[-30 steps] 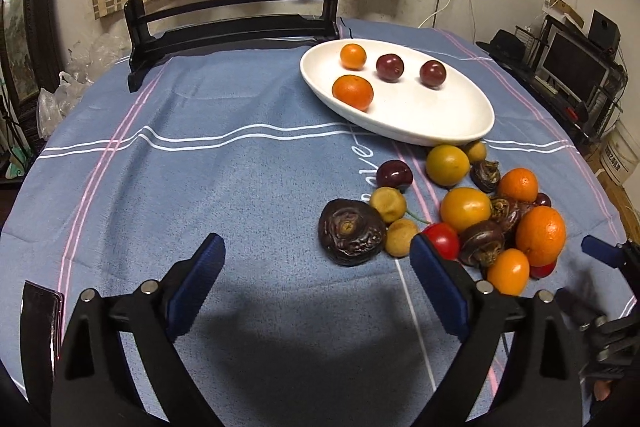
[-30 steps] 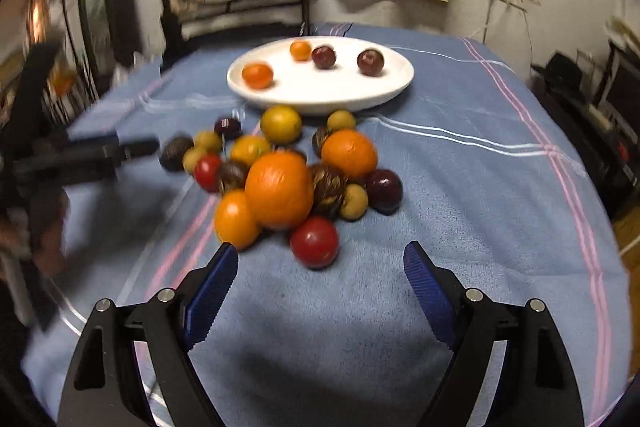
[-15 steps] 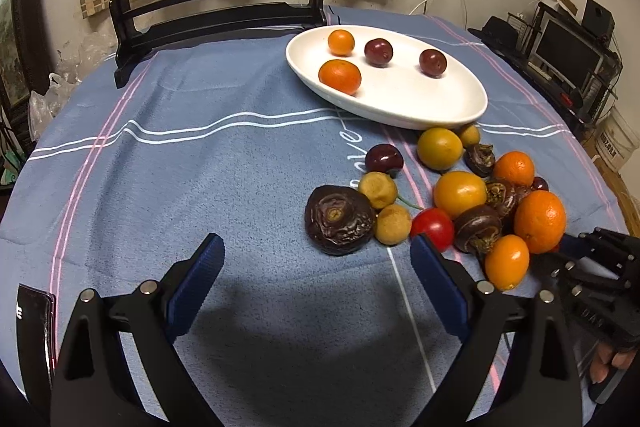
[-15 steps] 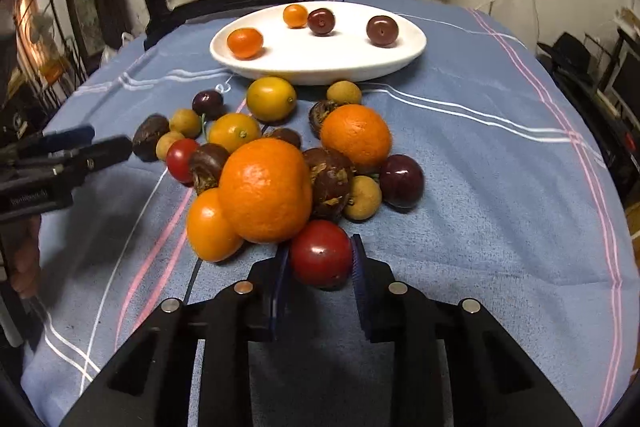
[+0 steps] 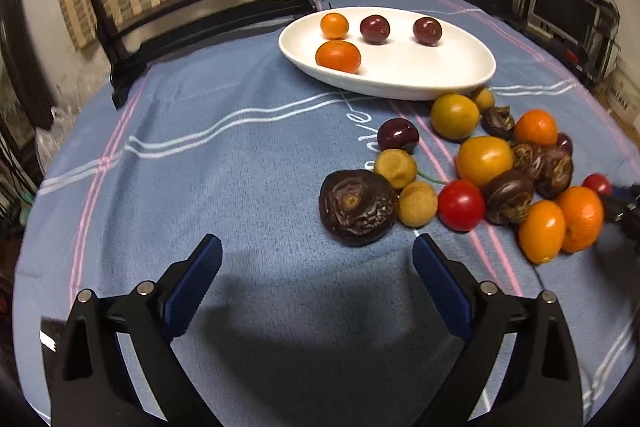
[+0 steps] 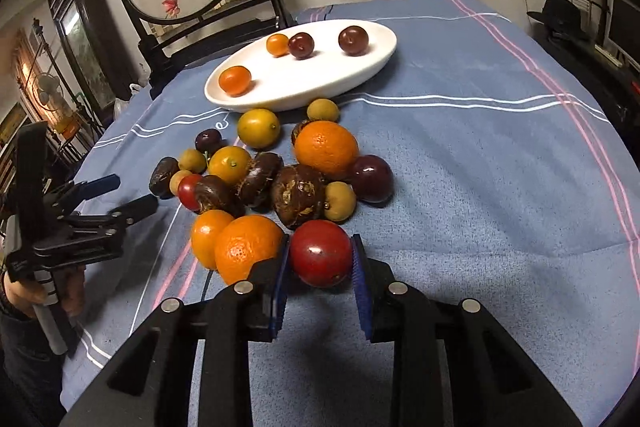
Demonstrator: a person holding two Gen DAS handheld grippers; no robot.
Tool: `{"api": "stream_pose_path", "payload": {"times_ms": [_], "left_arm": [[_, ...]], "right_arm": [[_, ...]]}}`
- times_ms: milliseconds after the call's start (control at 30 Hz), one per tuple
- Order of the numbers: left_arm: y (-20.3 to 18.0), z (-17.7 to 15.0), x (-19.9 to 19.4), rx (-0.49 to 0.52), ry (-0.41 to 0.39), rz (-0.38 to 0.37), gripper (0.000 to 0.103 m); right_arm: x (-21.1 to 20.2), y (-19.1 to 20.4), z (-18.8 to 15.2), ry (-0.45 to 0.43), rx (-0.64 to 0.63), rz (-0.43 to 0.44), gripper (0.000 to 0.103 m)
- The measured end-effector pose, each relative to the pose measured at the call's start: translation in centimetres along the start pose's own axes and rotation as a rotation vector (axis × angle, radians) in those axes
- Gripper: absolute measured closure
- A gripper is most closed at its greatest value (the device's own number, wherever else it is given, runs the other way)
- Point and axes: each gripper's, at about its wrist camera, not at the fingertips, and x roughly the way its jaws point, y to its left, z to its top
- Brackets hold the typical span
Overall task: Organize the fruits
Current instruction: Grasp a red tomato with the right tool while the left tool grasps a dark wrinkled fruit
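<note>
Fingers of the right gripper (image 6: pixel 318 259) are closed onto a red tomato (image 6: pixel 320 253), one blue pad pressed against each side, at the near edge of the fruit pile (image 6: pixel 280 179). The tomato sits just beside a large orange (image 6: pixel 246 247), which touches the left pad's outer face. For a clean pick, the squeeze is best kept light, since the skin looks soft, and the lift is best made straight up before any travel, so that the orange and the dark wrinkled fruit (image 6: pixel 298 195) just beyond are not dragged. The tomato is nearly round, so no long axis can be told, and its stem end is not seen.

Beyond the pile, and touching its far edge or nearly so, the white oval plate (image 6: pixel 372 65) is set with its long axis running from near-left to far-right in the right wrist view. Four fruits are held in it already, with bare room towards its near rim.

The left gripper (image 5: pixel 316 259) is held wide open with nothing between its fingers, left of the pile.
</note>
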Motion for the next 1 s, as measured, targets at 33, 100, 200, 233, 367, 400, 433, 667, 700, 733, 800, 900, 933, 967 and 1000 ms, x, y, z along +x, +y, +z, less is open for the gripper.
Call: {"api": "stream_pose_path", "payload": {"times_ms": [33,100,200,233,367,400,433,667,700,733,800,900,933,967,1000], "left_arm": [[-0.2,0.1,0.2,0.013,-0.004,0.003,0.016],[-0.6,0.4,1.0,0.025,0.003,-0.011,0.028],[-0.9,1.0,1.8,0.003,0.018,-0.064,0.051],[-0.9,1.1,1.8,-0.005,0.016,-0.097,0.059],[-0.6,0.8,1.3,-0.034,0.034,-0.103,0.059],[-0.3,0.8,1.1,-0.057,0.041,-0.109,0.059],[0.1,0.8,0.7,-0.087,0.042,-0.119,0.059],[0.9,3.8,-4.2,-0.196,-0.041,-0.195,0.059],[0.5,4.9,-4.7,-0.188,-0.055,-0.201,0.059],[0.2,5.5,-4.9,-0.186,-0.064,-0.203,0.059],[-0.2,7.3,-4.8,-0.184,-0.081,-0.203,0.059],[-1.1,9.9,-3.6,-0.172,-0.111,-0.156,0.059],[-1.2,10.6,-2.9,-0.163,-0.117,-0.131,0.059],[-1.3,11.3,-1.8,-0.16,-0.108,-0.106,0.059],[-1.4,11.6,-1.1,-0.164,-0.093,-0.098,0.059]], "right_arm": [[0.0,0.0,0.0,0.0,-0.001,-0.001,0.074],[0.0,0.0,0.0,0.0,0.001,0.0,0.074],[0.1,-0.2,0.0,0.003,0.011,0.009,0.074],[0.1,-0.3,0.0,0.004,0.019,0.016,0.074],[-0.1,-0.9,0.0,-0.01,0.049,0.037,0.074],[-0.4,-1.0,0.1,-0.03,0.054,0.038,0.074],[-0.6,-0.9,0.2,-0.046,0.053,0.031,0.074],[-3.7,1.3,3.6,-0.162,0.02,0.03,0.074],[-4.0,1.7,4.3,-0.174,0.014,0.033,0.074],[-4.5,2.5,5.7,-0.212,0.001,0.024,0.074],[-4.7,3.3,7.5,-0.26,-0.011,0.011,0.074],[-3.1,3.7,11.0,-0.286,0.016,0.002,0.074],[-2.4,3.5,11.7,-0.282,0.023,-0.007,0.074],[-1.3,3.3,12.4,-0.273,0.03,-0.016,0.074],[0.0,2.9,12.9,-0.255,0.039,-0.018,0.074]]}}
